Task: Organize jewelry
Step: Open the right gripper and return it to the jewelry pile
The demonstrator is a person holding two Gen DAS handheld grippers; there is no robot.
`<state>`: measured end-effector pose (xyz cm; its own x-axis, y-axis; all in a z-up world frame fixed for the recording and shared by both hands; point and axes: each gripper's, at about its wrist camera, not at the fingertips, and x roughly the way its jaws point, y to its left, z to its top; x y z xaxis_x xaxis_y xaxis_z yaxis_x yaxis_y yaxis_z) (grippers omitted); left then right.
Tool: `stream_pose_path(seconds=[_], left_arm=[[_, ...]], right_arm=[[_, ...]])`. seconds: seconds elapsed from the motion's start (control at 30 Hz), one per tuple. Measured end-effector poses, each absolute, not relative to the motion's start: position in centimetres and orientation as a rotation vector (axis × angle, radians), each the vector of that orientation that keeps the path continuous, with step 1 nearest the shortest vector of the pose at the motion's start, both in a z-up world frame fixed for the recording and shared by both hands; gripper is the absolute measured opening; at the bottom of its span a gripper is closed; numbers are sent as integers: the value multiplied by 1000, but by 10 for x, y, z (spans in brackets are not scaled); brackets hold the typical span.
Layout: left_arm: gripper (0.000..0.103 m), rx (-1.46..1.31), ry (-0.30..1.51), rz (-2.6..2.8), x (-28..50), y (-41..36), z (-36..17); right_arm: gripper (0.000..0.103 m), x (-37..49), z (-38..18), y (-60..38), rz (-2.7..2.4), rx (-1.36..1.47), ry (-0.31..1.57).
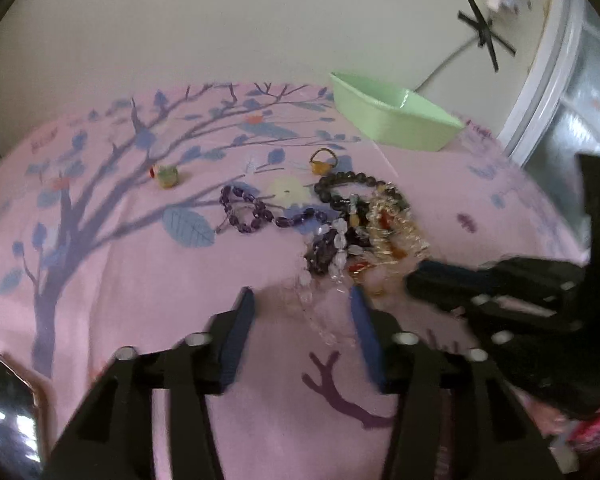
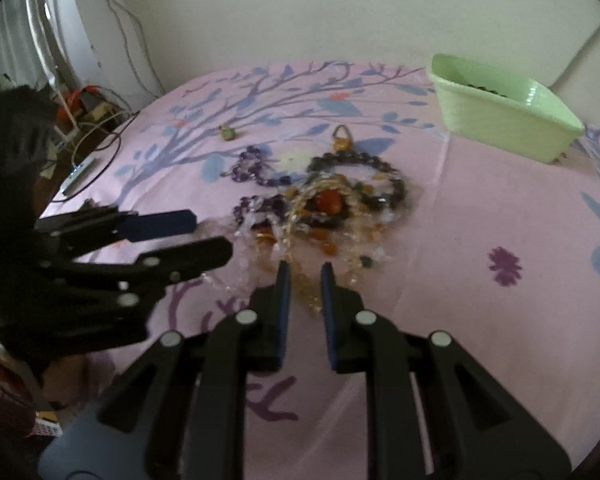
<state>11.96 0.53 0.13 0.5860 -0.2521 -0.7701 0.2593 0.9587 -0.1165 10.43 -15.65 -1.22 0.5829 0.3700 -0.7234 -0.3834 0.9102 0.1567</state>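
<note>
Nearest the right wrist camera, the right gripper point(image 2: 305, 270) hovers low over the pink tree-print cloth point(image 2: 480, 208), jaws parted by a narrow gap with nothing between them, tips at the near edge of the tangled bead pile point(image 2: 320, 208), just over an amber strand point(image 2: 306, 292) that trails toward the camera. The left gripper point(image 1: 302, 294) comes in from the other side, jaws spread wide and empty, straddling a clear crystal strand point(image 1: 320, 320) lying on the cloth. Pile itself: amber chips, clear crystals, a purple bead bracelet point(image 1: 256, 210) and a dark bead bracelet point(image 1: 342, 188), overlapping and possibly interlocked (cannot tell which loops pass through which). Judgement: each strand is light and limp, will drape and swing once lifted; polished beads likely slip between flat pads, and stringing could snap if one strand is yanked out of the knot. Best hold looks like a free outlying loop, pinched across the cord between two beads, one gripper pinning the rest. Beyond the pile, apart from it, lie a ring with an amber stone point(image 1: 323, 161) and a small green charm point(image 1: 165, 175). Farthest, at the cloth's back corner, sits the green tray point(image 2: 500, 128), something dark already inside; likely destination.
</note>
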Motion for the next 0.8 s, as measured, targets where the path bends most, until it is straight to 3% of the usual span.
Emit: stream_pose_path(seconds=[0.3,0.53,0.6,0.67,0.8], left_arm=[[0,-47,866,-318,77,50,25],[0,-143,793,-314,29,93,48],[0,-171,760,-320,21,102,58],[0,-177,730,-319,15,107,67],[0,-184,696,-334,10,111,80]], right_arm=[[15,93,1,-204,327,76,777],[15,64,17,-168,554,41,708],[21,61,11,-149,635,13,754],[48,56,8,-132,660,-28,765],[59,48,3,-99,728,-161,769]])
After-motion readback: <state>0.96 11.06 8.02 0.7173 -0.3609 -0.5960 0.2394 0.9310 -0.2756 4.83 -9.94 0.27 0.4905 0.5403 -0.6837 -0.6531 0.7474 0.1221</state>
